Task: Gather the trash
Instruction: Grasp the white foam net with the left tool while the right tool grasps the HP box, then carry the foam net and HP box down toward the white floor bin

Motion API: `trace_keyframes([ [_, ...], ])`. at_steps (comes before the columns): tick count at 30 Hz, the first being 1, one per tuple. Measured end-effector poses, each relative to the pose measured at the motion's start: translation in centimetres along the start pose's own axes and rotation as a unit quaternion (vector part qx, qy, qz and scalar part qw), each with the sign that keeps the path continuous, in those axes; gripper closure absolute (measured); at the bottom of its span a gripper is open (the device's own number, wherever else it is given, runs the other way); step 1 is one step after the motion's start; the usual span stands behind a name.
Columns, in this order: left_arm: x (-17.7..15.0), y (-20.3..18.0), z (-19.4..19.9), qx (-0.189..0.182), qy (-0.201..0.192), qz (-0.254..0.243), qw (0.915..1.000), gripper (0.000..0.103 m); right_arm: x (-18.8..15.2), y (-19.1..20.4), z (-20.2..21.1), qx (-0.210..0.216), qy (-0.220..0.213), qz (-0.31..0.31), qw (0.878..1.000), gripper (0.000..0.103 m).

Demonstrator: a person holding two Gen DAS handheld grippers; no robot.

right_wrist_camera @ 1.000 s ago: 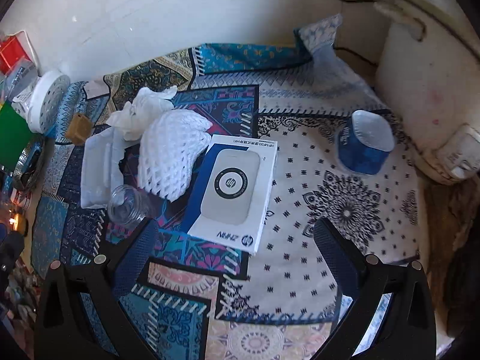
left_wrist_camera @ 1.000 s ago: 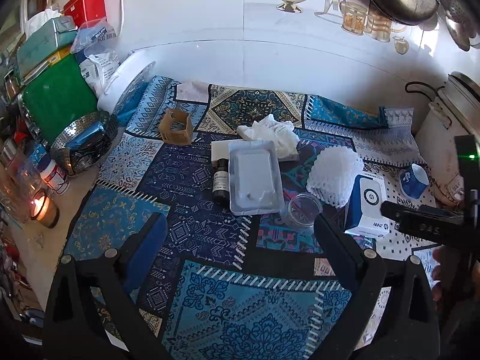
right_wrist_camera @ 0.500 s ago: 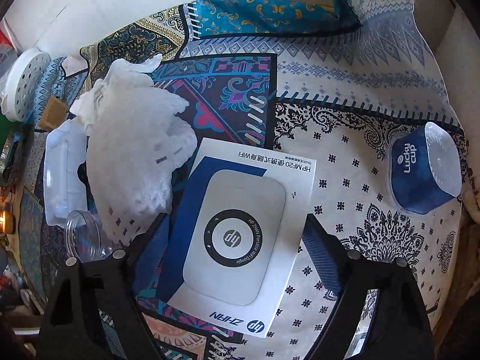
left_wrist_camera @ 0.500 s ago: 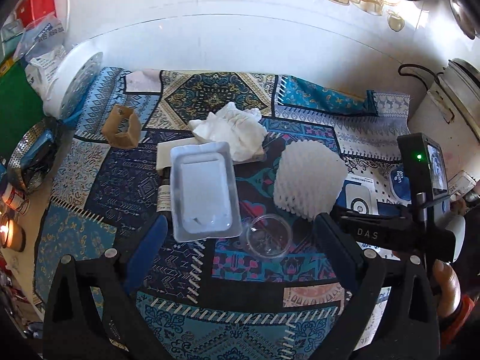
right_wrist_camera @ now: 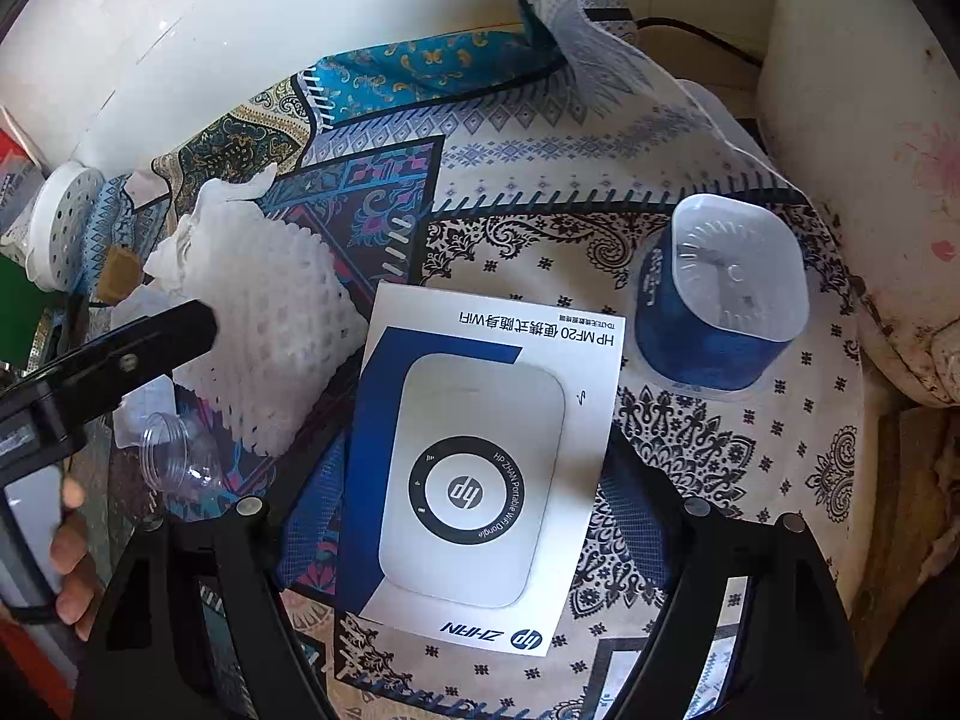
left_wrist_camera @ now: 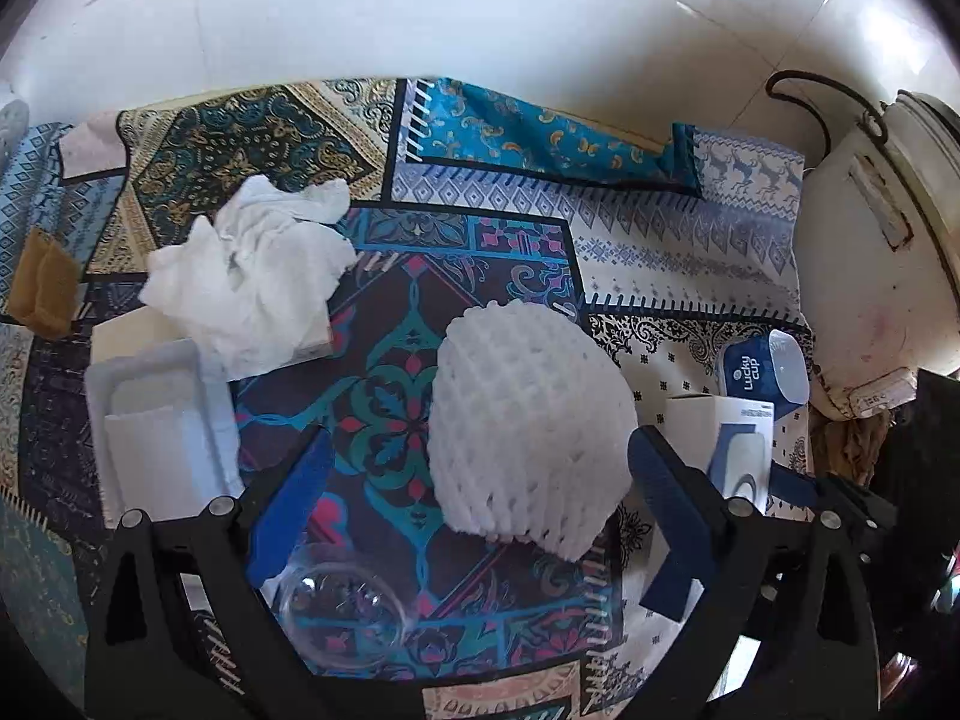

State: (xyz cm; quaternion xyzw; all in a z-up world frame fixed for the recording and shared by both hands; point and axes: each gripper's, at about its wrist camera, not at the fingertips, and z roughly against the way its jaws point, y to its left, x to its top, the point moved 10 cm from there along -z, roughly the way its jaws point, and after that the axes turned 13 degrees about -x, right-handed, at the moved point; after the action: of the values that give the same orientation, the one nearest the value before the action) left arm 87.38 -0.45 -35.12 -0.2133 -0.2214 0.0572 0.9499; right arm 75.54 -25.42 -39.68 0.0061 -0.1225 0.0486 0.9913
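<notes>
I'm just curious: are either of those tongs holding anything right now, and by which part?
Nothing held yet. The right tongs are closing around the HP box across its width; the left tongs stand open around the foam net.

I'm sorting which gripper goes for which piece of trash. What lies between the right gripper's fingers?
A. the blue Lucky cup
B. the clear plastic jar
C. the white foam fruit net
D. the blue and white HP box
D: in the right wrist view the HP box lies flat on the cloth between the closing jaws of the right gripper, while the foam net sits off to the box's left.
</notes>
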Motion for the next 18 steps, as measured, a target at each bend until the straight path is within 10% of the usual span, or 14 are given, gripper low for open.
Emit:
trace_keyframes([
  [6, 0.1, -0.6, -3.5, -0.011, 0.030, 0.019, 0.9993, 0.005, 0.0, -1.2, 1.0, 0.000, -0.014, -0.002, 1.000, 0.024],
  [18, -1.3, -2.5, -0.2, -0.026, -0.001, -0.010, 0.9996, 0.044, -1.3, -1.1, 3.4, -0.009, -0.042, -0.002, 0.999, 0.024],
])
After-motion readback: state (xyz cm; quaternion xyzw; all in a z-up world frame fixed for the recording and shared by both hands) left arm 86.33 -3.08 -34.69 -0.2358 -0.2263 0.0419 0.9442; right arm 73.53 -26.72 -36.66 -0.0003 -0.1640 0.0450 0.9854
